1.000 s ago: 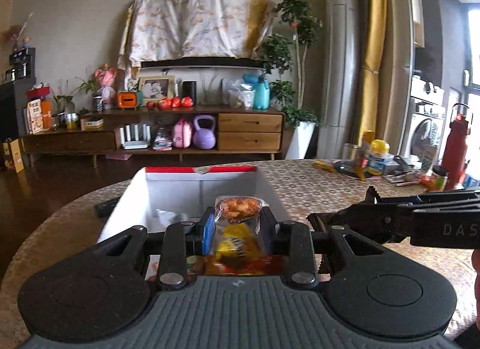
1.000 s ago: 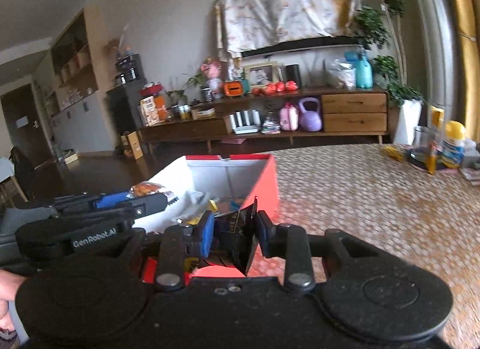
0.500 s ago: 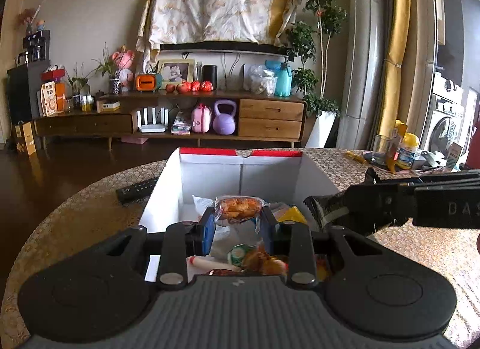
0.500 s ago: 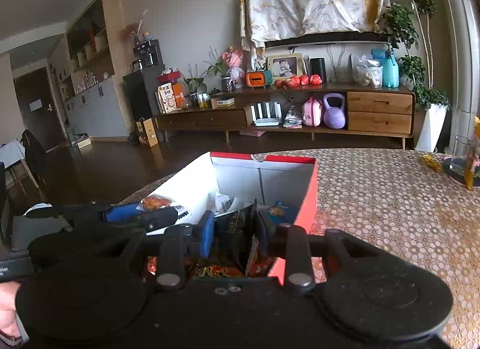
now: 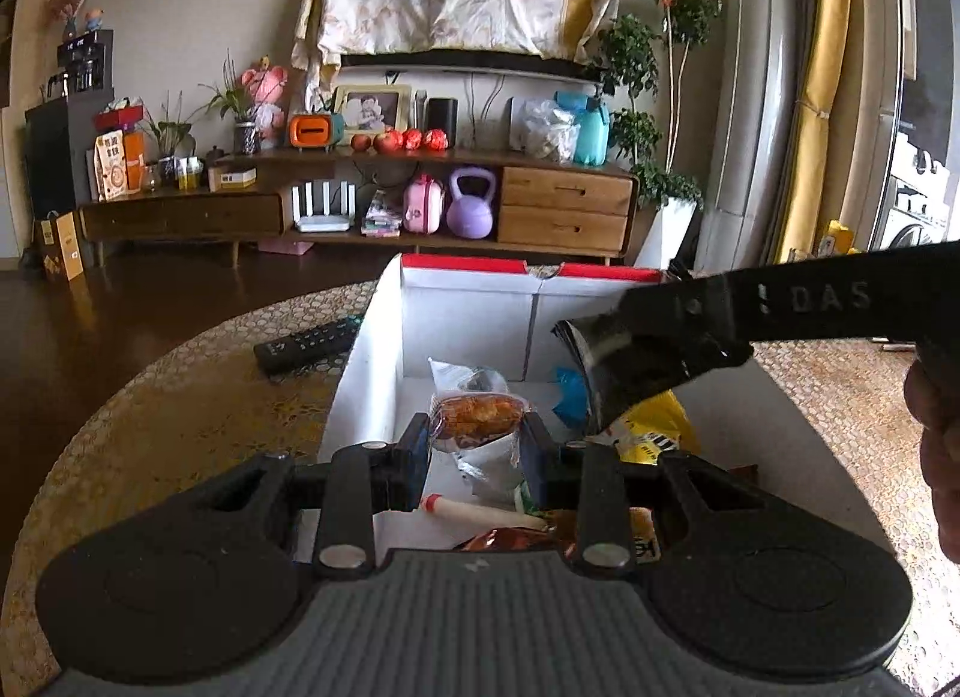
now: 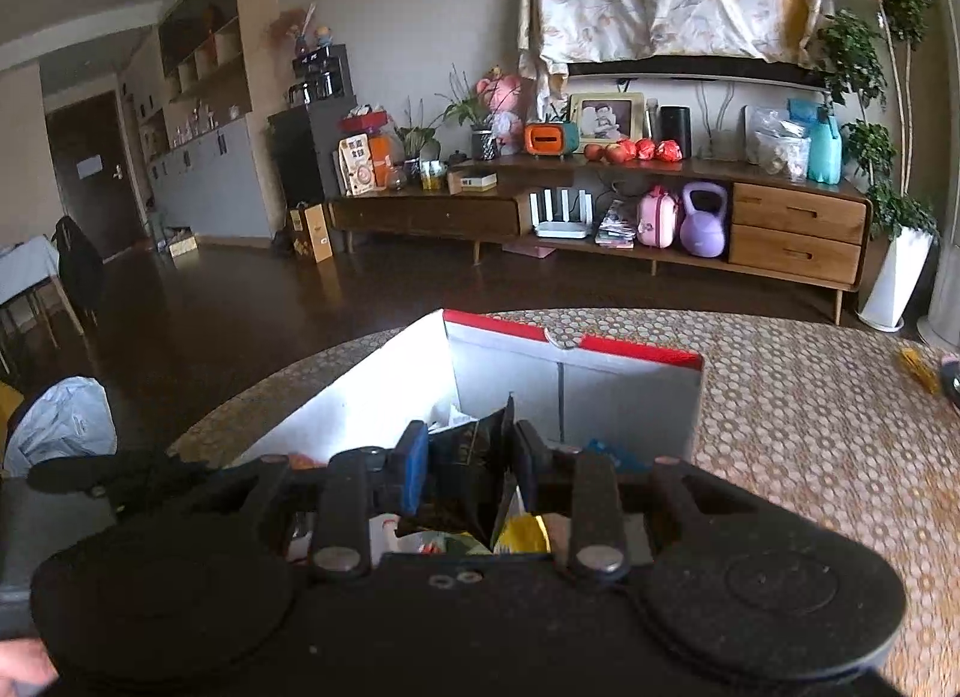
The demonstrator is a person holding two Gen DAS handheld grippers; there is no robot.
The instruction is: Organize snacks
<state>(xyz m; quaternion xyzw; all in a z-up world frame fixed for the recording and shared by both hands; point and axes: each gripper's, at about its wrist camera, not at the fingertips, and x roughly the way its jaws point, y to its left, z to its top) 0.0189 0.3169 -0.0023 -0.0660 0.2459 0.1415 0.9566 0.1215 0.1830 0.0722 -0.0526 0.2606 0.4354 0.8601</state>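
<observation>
Patterned worktop point(image 5: 180, 397) carries a white box point(image 5: 372, 373) with a red rim. Above it, the left gripper point(image 5: 477, 445) pinches a clear snack packet point(image 5: 477, 418); the right gripper point(image 6: 471, 466) pinches a dark packet point(image 6: 474, 475), its label unreadable. Only the left view shows a remote point(image 5: 306, 344) beside the box.

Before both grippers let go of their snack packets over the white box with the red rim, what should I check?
1. Left gripper grips the clear packet of orange snacks: ok.
2. Right gripper grips the dark foil packet: ok.
3. Both packets are over the white box with the red rim: ok.
4. Grippers apart from each other: ok.
5. Free floor space in the box: cannot tell.
6. Black remote control lies outside the box: ok.
</observation>
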